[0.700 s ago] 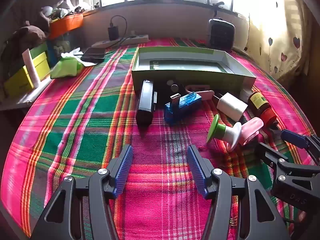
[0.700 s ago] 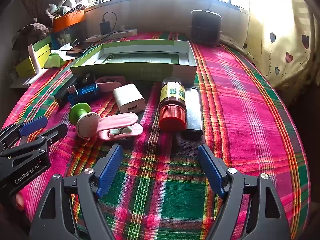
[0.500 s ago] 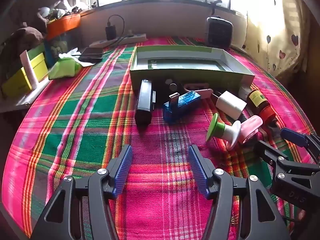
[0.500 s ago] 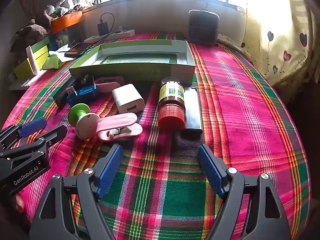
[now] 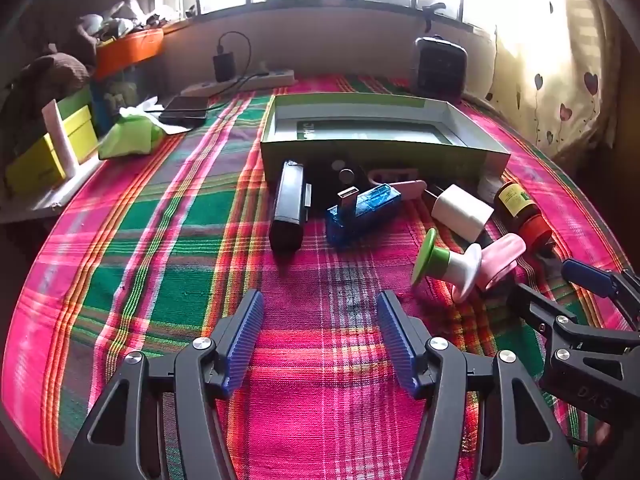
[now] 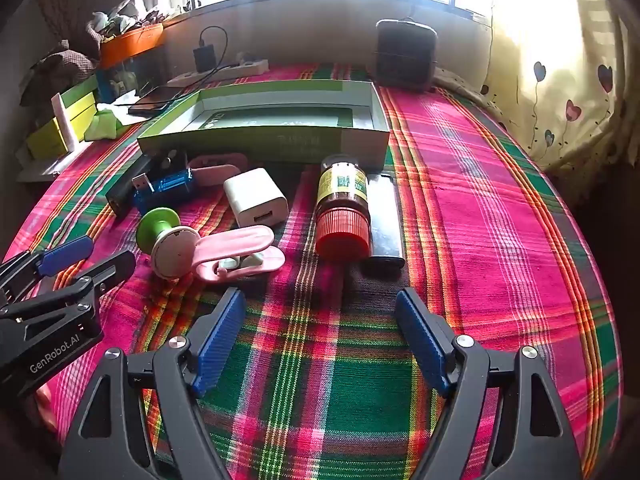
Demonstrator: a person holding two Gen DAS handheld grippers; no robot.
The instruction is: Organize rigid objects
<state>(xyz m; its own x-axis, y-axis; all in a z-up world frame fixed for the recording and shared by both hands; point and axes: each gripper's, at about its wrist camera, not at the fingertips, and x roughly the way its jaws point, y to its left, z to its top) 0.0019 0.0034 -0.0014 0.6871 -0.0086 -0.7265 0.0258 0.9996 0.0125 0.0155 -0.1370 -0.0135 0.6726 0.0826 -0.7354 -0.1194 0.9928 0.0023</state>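
A shallow green box [image 5: 384, 148] [image 6: 264, 136] lies open on the plaid cloth. Before it lie a black bar-shaped device [image 5: 287, 208], a blue USB gadget [image 5: 362, 210] [image 6: 164, 192], a white charger cube [image 5: 462, 212] [image 6: 256, 202], a green-and-white spool [image 5: 444, 266] [image 6: 168, 240], a pink clip [image 6: 236, 254], a red-capped brown bottle [image 6: 342, 208] and a dark lighter [image 6: 384, 220]. My left gripper [image 5: 320, 312] hovers open over bare cloth, short of the black device. My right gripper [image 6: 320, 308] stands open just short of the bottle and lighter. Nothing is between either pair of fingers.
A dark speaker-like box [image 6: 404, 56] stands at the back by the window. A power strip with a charger [image 5: 240, 80], a phone [image 5: 186, 110], a green cloth [image 5: 128, 136] and yellow-green boxes [image 5: 52, 152] crowd the back left. A heart-print curtain [image 6: 560, 80] hangs at right.
Both views have shifted only slightly. The objects lie where they were, and both grippers stay open and empty.
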